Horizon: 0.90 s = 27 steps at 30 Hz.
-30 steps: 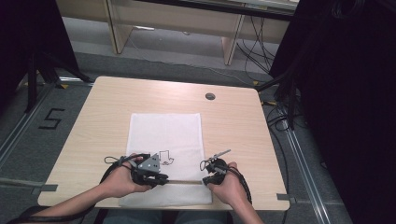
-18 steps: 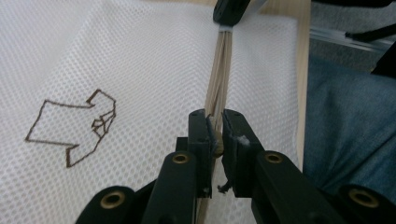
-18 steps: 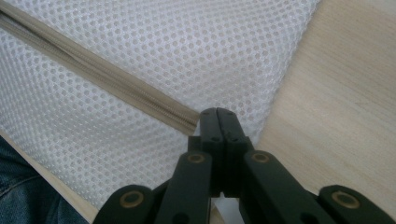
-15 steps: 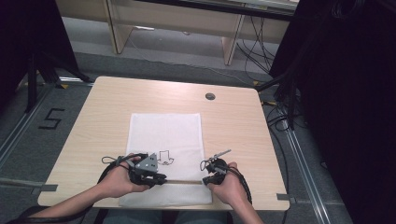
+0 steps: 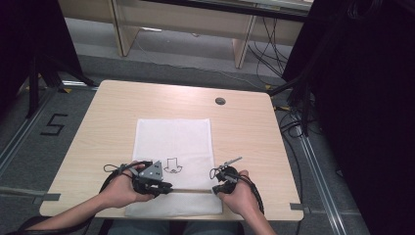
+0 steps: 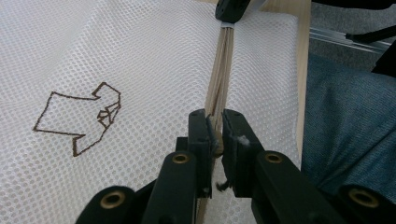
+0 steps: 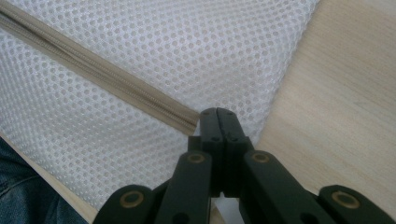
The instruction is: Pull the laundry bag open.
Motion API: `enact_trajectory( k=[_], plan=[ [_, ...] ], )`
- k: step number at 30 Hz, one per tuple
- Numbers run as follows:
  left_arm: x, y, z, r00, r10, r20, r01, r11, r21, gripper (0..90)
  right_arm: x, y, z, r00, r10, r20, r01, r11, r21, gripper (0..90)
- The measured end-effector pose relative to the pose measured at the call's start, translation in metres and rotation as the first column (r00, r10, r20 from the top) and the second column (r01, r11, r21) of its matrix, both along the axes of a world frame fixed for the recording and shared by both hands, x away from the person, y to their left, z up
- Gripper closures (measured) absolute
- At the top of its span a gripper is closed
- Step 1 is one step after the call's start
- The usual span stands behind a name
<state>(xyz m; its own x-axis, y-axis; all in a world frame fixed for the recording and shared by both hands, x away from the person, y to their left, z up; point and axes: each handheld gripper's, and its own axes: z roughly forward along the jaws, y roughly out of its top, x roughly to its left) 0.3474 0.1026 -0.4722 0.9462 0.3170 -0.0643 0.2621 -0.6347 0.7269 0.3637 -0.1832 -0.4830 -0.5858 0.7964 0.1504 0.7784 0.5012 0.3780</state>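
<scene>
A white mesh bag (image 5: 173, 142) lies flat on the wooden table (image 5: 244, 132), with a brown outline drawing (image 5: 172, 165) on it. A beige zipper (image 5: 191, 190) runs across its near end. My left gripper (image 5: 166, 188) is at the zipper's left part; in the left gripper view its jaws (image 6: 215, 122) are pinched on the beige zipper pull, with the zipper (image 6: 219, 79) running away over the mesh (image 6: 140, 60). My right gripper (image 5: 215, 188) is at the zipper's right end. In the right gripper view its jaws (image 7: 218, 114) are shut on the bag where the zipper (image 7: 102, 77) ends.
A round cable hole (image 5: 220, 101) sits at the table's far right. The bag's near edge lies at the table's front edge, with the person's jeans (image 6: 345, 130) just beyond. Bare wood (image 7: 336, 93) lies right of the bag. Floor tape reads "5" (image 5: 53, 125) at the left.
</scene>
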Motion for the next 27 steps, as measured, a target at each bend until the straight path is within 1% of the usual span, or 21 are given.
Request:
enact_trajectory(
  k=[4,5,7,8,9,10,11,12,13,15,16,18,20,21,22,24,27],
  plan=[
    [0.0,0.0,0.0,1.0,0.001,-0.003,-0.001,1.0,-0.002,82.0,0.0,0.0,0.0,1.0,0.0,-0.001,0.0,1.0,0.002,90.0],
    [0.0,0.0,0.001,1.0,0.003,-0.002,-0.003,1.0,0.007,82.0,0.0,0.0,0.0,1.0,-0.001,0.001,0.001,1.0,0.003,90.0],
    [0.0,0.002,0.001,1.0,0.001,-0.001,-0.001,1.0,-0.001,82.0,0.0,0.0,0.0,1.0,-0.001,0.0,0.001,1.0,0.001,90.0],
    [0.0,0.003,0.001,1.0,0.006,-0.004,-0.006,1.0,0.004,82.0,0.0,0.0,0.0,1.0,-0.001,-0.001,0.001,1.0,0.0,90.0],
    [-0.001,0.004,0.001,0.9999,0.01,-0.007,-0.01,0.9999,-0.002,82.0,0.0,0.0,0.0,1.0,-0.001,0.0,0.001,1.0,0.001,90.0],
    [0.0,0.006,0.001,1.0,0.005,0.0,-0.005,0.9999,0.013,82.0,0.0,0.0,0.0,1.0,-0.001,-0.001,0.001,1.0,0.001,90.0],
    [0.0,0.008,0.0,0.9999,0.012,-0.001,-0.012,0.9999,0.004,82.0,0.0,0.0,0.0,1.0,-0.003,0.0,0.003,1.0,0.002,90.0],
    [0.0,0.009,0.0,0.9998,0.016,-0.015,-0.016,0.9998,-0.009,82.0,0.0,0.0,0.0,1.0,-0.005,-0.002,0.005,1.0,0.0,90.0],
    [-0.001,0.01,0.0,0.9997,0.021,-0.013,-0.021,0.9998,-0.002,82.0,0.0,0.0,0.0,1.0,-0.001,0.001,0.001,1.0,0.0,90.0],
    [-0.001,0.011,0.0,0.9998,0.017,-0.006,-0.017,0.9998,0.001,82.0,0.0,0.0,0.0,1.0,-0.003,0.001,0.003,1.0,0.0,90.0],
    [-0.001,0.012,0.0,0.9996,0.024,-0.016,-0.024,0.9997,-0.008,82.0,0.0,0.0,0.0,1.0,-0.001,0.002,0.001,1.0,0.001,90.0],
    [-0.001,0.014,0.001,0.9997,0.024,-0.008,-0.024,0.9997,-0.006,82.0,0.0,0.0,0.0,1.0,-0.006,-0.002,0.006,1.0,0.0,90.0],
    [-0.001,0.015,0.001,0.9997,0.025,-0.008,-0.025,0.9997,-0.002,82.0,0.0,0.0,0.0,1.0,0.0,0.003,0.0,1.0,0.001,90.0],
    [-0.001,0.016,0.001,0.9996,0.026,-0.009,-0.026,0.9996,-0.009,81.9,0.0,0.0,0.0,1.0,-0.002,0.002,0.002,1.0,0.0,90.0],
    [-0.002,0.016,0.001,0.9993,0.034,-0.018,-0.034,0.9994,-0.012,82.0,0.0,0.0,0.0,1.0,-0.002,0.002,0.002,1.0,0.001,90.0],
    [-0.002,0.017,0.0,0.9995,0.029,-0.01,-0.029,0.9996,0.0,82.0,0.0,0.0,0.0,1.0,-0.002,0.002,0.002,1.0,0.001,90.0],
    [-0.002,0.017,0.0,0.9994,0.031,-0.014,-0.031,0.9995,-0.003,82.0,0.0,0.0,0.0,1.0,-0.001,0.001,0.001,1.0,0.0,90.0]
  ],
)
